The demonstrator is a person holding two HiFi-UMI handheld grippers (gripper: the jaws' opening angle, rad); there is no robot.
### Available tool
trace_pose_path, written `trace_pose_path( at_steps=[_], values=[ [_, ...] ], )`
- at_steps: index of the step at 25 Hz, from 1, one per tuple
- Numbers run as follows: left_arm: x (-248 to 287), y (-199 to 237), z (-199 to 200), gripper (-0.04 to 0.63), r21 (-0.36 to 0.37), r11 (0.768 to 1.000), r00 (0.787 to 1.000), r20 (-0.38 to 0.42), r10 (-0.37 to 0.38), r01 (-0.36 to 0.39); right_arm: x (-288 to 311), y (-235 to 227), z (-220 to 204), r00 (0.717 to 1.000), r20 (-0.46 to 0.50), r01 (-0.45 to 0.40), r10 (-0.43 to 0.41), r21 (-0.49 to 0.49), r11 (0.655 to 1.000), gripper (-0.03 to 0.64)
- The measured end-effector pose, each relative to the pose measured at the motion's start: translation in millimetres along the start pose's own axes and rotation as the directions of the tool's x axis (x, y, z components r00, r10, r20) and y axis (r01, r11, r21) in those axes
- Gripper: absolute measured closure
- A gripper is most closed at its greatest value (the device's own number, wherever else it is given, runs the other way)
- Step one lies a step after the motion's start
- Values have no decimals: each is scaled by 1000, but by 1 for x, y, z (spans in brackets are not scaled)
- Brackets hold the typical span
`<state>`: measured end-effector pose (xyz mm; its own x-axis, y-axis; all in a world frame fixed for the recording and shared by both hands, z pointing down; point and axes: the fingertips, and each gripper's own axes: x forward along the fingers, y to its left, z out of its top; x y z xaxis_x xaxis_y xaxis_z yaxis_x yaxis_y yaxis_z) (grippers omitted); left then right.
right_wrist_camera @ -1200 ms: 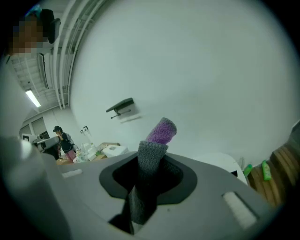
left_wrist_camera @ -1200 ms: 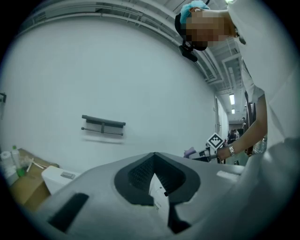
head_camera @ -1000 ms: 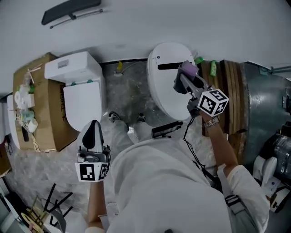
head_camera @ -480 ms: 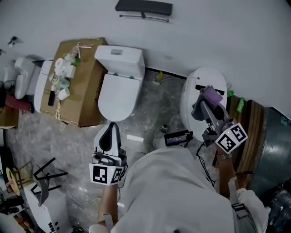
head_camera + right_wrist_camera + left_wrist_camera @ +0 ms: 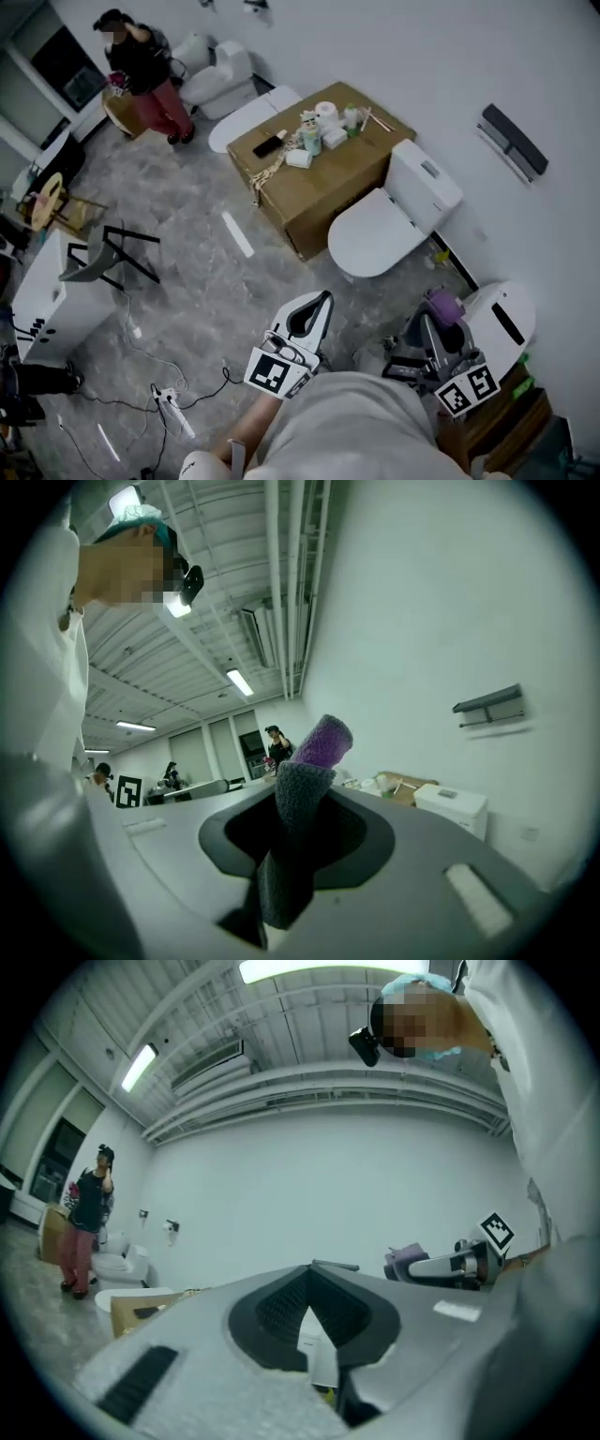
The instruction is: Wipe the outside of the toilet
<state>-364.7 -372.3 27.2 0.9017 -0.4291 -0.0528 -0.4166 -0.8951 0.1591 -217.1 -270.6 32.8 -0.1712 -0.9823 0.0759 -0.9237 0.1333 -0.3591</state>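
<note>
Toilet point(image 5: 506, 323), a white rounded shell with a dark slot on it, sits at the lower right of the head view, close to the wall, with brown wooden boards point(image 5: 497, 427) just beside it. The right gripper point(image 5: 433, 323) is near its rim, jaws pinched on a cloth point(image 5: 443, 305) that is grey below and purple at the top. From above I cannot tell whether the cloth touches the shell. In the right gripper view the cloth point(image 5: 323, 742) stands up between the jaws of that gripper point(image 5: 300, 780) and pokes out past their tips.

The left gripper point(image 5: 323, 300) is held well apart from this toilet, over the grey floor in front of the person. In its own view its tips point(image 5: 314, 1269) meet and nothing is caught between them (only a small gap shows lower down between the pads).

Farther out, a second toilet point(image 5: 394, 225) with a tank stands against the wall, lid down. A cardboard box point(image 5: 309, 187) sits just beside it, with small bottles and rolls point(image 5: 323, 127) on top. A dark shelf point(image 5: 511, 141) hangs on the wall. Another person point(image 5: 141, 66) stands at the far end of the room.
</note>
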Motion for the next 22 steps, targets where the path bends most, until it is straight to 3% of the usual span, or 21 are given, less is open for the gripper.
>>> trace_pose_path(
  at_steps=[3,6,10,13,18,22],
  values=[
    [-54,26,7,591,-4,997,997,24,73,-73,22,60,-27,996,-59,-67,66,-22,998,523],
    [-98,38,4,591,0,995,995,14,101,-101,28,109,-47,990,-100,-105,100,-51,993,523],
    [-141,33,23,591,30,991,988,82,130,-133,26,159,-59,976,-135,-185,173,-86,979,523],
    [-169,21,32,591,38,981,971,149,185,-192,17,179,-65,961,-154,-248,229,-113,962,523],
    [-211,-9,20,591,-27,949,938,148,315,-314,-19,195,-65,939,-155,-328,305,-150,933,524],
    [-226,-60,6,591,-41,935,927,122,354,-352,-68,190,-66,934,-157,-344,321,-147,928,525]
  ],
)
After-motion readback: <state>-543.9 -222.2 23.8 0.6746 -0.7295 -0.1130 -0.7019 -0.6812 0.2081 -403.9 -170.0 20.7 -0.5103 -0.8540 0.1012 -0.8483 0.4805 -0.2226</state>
